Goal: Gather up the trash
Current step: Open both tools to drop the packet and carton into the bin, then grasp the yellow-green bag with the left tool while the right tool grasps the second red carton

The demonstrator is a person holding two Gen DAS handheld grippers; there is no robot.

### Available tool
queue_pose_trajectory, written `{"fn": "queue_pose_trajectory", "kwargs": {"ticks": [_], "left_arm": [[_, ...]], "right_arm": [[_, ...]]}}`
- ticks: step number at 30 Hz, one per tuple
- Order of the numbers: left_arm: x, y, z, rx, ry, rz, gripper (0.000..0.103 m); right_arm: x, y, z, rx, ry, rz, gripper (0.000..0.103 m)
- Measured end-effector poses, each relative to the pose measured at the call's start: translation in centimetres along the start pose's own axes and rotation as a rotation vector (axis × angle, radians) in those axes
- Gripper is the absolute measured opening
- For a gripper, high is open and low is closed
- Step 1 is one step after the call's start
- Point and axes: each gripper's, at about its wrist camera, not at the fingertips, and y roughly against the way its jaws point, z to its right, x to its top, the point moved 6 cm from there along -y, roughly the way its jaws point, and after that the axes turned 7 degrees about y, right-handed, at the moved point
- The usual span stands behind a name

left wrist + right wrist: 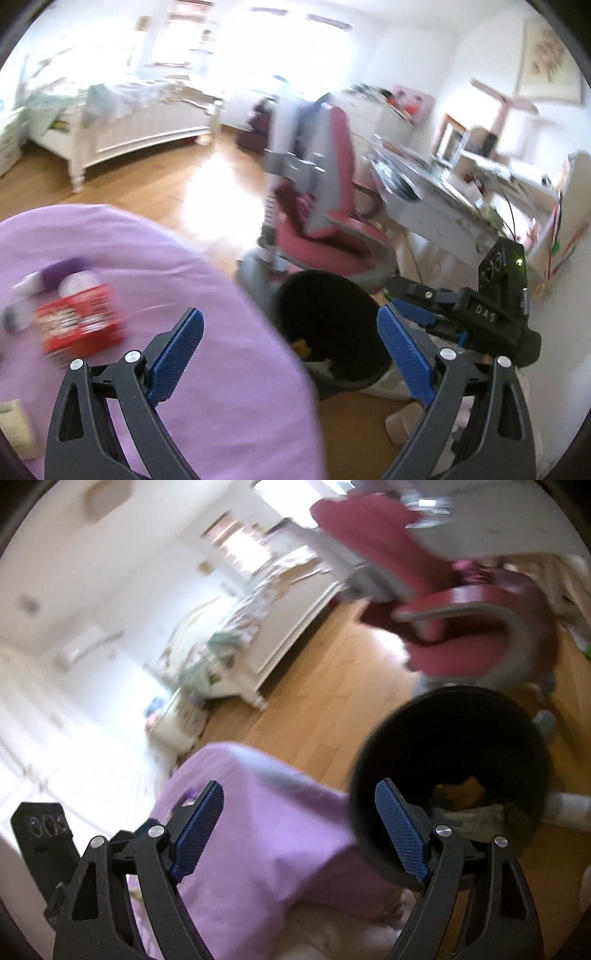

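On top of the right gripper [406,314], seen from the left cam, "DAS" is readable. Left gripper [291,350] fingers wide apart, nothing held; right gripper fingers apart too. Red pkg [79,321] lies blurry on purple cloth [229,369]. Black bin [448,775] on wood floor [325,701] w/ trash inside, right cam only. Bedroom w/ pink chair [325,206].

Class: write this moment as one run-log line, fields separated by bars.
left gripper open, empty | right gripper open, empty | red pack on purple cloth | bin on floor, holds trash
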Motion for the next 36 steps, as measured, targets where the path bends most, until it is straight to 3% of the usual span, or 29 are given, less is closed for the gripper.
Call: {"fn": "queue_pose_trajectory", "kwargs": {"ticks": [6, 9, 11, 15, 20, 26, 28, 29, 30, 31, 36], "left_arm": [[-1.2, 7.6, -9.2, 0.172, 0.018, 0.05, 0.094], [-3.0, 10.1, -12.9, 0.26, -0.063, 0.001, 0.094], [-4.1, 11.2, -15.0, 0.319, -0.121, -0.043, 0.094], [-5.2, 12.1, -17.7, 0.325, -0.173, -0.092, 0.094], [-5.1, 11.1, -20.0, 0.335, -0.231, -0.146, 0.094], [-6.4, 8.7, -20.0, 0.316, -0.33, -0.252, 0.093], [-6.9, 8.1, -20.0, 0.332, -0.342, -0.278, 0.088], [-6.9, 8.2, -20.0, 0.342, -0.346, -0.274, 0.074], [-6.9, 8.3, -19.9, 0.317, -0.323, -0.278, 0.069], [-6.8, 8.4, -20.0, 0.3, -0.297, -0.275, 0.068], [-6.9, 8.7, -19.9, 0.297, -0.236, -0.262, 0.055]], "right_arm": [[-1.4, -5.1, -9.4, 0.094, 0.176, -0.119, 0.086], [-2.4, -7.9, -13.8, 0.118, 0.273, -0.186, 0.087], [-2.9, -9.3, -16.1, 0.122, 0.326, -0.209, 0.097], [-4.4, -13.8, -21.0, 0.062, 0.493, -0.274, 0.097], [-6.7, -19.0, -24.2, -0.017, 0.611, -0.375, 0.097], [-8.2, -23.3, -24.7, -0.104, 0.678, -0.427, 0.097], [-8.4, -24.2, -24.2, -0.117, 0.66, -0.43, 0.097], [-8.5, -24.4, -24.1, -0.116, 0.653, -0.432, 0.097], [-8.6, -24.7, -24.1, -0.112, 0.647, -0.434, 0.096], [-8.7, -24.8, -23.9, -0.112, 0.646, -0.433, 0.091], [-8.9, -24.1, -23.9, -0.098, 0.632, -0.403, 0.09]]}}
